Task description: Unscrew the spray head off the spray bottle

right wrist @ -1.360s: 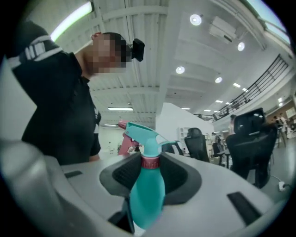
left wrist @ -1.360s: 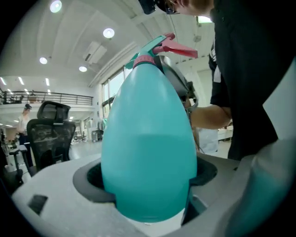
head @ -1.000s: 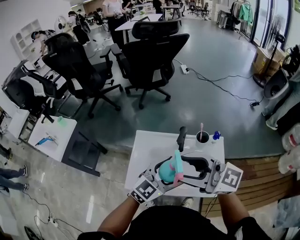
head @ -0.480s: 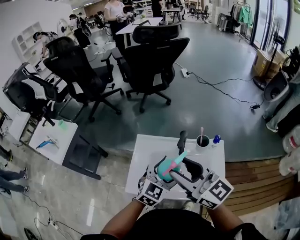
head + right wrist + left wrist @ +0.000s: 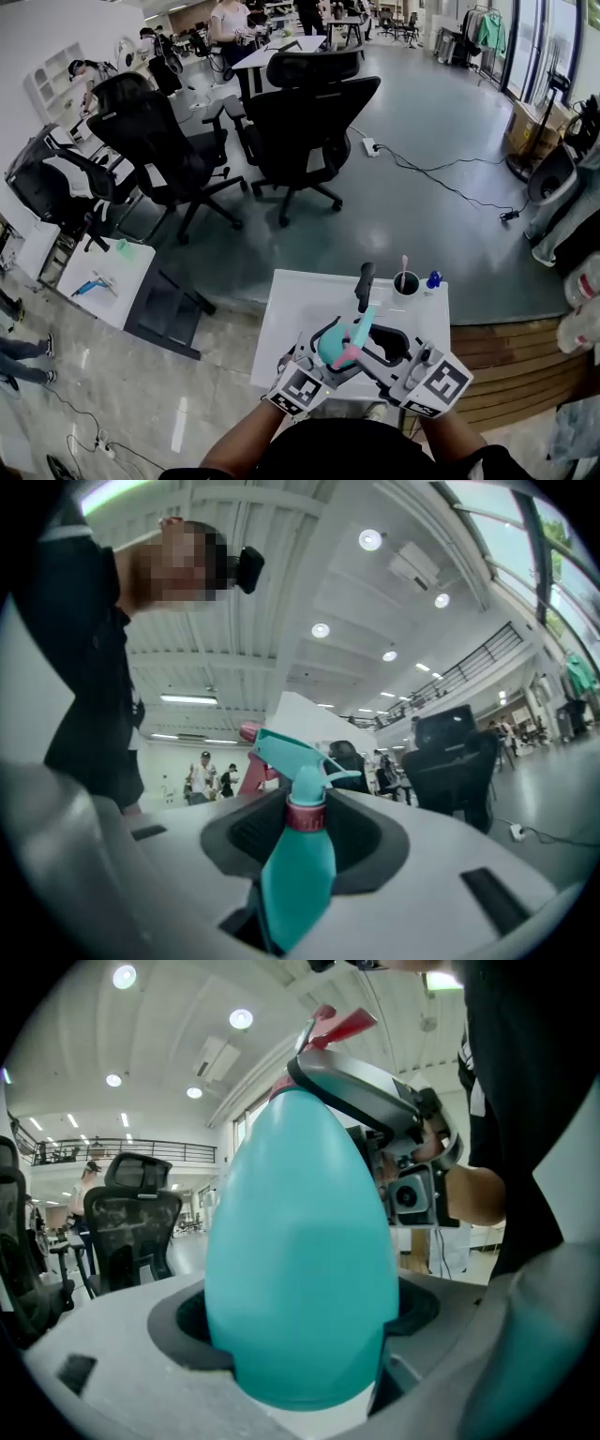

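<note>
1. Right now the teal egg-shaped plastic spray bottle (image 5: 300, 1241) is off the white tabletop (image 5: 291, 300). It is held tilted in the air over the near edge, with its teal spray head (image 5: 298, 761) uppermost.
2. The left claw (image 5: 295, 1326) is clenched round the bottle's fat belly, which fills the hollow between its jaws. This is the anchor, so it should hold firm and not turn along with the head.
3. The right claw (image 5: 305, 841) has just been closing, and the bottle's neck with its pink screw collar (image 5: 305, 815) stands between its jaws. Dark gaps show on both sides of the collar, so by my reading the pads are not pressing yet.
4. The step in hand looks like taking a hold for the twist. The grip belongs on the collar, or on the stem just above it. It should not be on the pink trigger (image 5: 251, 766), which would probably only swing and squirt.
5. Once the jaws bite, the turn should run about the bottle's long axis. Several short arcs with a fresh hold between them seem likelier than one sweep.
6. The smooth, rounded belly may slip in the left claw if the thread is stiff. Too hard a squeeze could dent thin plastic and push liquid out as the head loosens. Keeping the head uppermost guards against a spill.
</note>
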Motion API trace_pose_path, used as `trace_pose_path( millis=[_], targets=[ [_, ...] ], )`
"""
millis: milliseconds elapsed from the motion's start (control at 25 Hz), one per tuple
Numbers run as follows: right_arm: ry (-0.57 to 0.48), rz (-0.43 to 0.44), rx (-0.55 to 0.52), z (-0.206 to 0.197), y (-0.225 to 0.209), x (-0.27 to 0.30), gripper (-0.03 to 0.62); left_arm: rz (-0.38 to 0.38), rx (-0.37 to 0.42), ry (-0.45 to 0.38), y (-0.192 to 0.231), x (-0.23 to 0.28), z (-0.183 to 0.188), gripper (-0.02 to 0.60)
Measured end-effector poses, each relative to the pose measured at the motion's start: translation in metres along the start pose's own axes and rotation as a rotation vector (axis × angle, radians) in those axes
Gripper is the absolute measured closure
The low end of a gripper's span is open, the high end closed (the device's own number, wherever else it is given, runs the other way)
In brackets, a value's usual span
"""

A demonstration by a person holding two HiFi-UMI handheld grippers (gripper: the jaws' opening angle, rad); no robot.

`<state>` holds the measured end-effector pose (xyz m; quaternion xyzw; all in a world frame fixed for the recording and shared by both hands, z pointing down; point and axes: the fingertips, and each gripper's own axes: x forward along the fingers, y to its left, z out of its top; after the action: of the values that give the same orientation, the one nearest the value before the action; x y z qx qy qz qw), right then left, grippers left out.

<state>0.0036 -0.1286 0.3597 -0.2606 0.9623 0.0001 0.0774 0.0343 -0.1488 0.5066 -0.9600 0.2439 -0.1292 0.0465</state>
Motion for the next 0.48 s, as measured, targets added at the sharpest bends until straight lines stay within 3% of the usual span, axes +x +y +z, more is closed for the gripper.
trace_pose_path(
  millis=[320, 400, 480],
  targets=[
    [0.03, 0.538, 0.02, 0.012, 0.044, -0.023, 0.454, -0.186, 0.101, -0.059, -0.039, -0.008, 0.013, 0.121],
    [0.018, 0.575, 0.028, 0.015, 0.043, -0.025, 0.454, -0.205, 0.088, -0.067, -0.042, -0.008, 0.013, 0.121],
    [0.011, 0.535, 0.013, 0.012, 0.039, -0.022, 0.451, -0.189, 0.066, -0.069, -0.038, -0.009, 0.013, 0.121]
  ],
)
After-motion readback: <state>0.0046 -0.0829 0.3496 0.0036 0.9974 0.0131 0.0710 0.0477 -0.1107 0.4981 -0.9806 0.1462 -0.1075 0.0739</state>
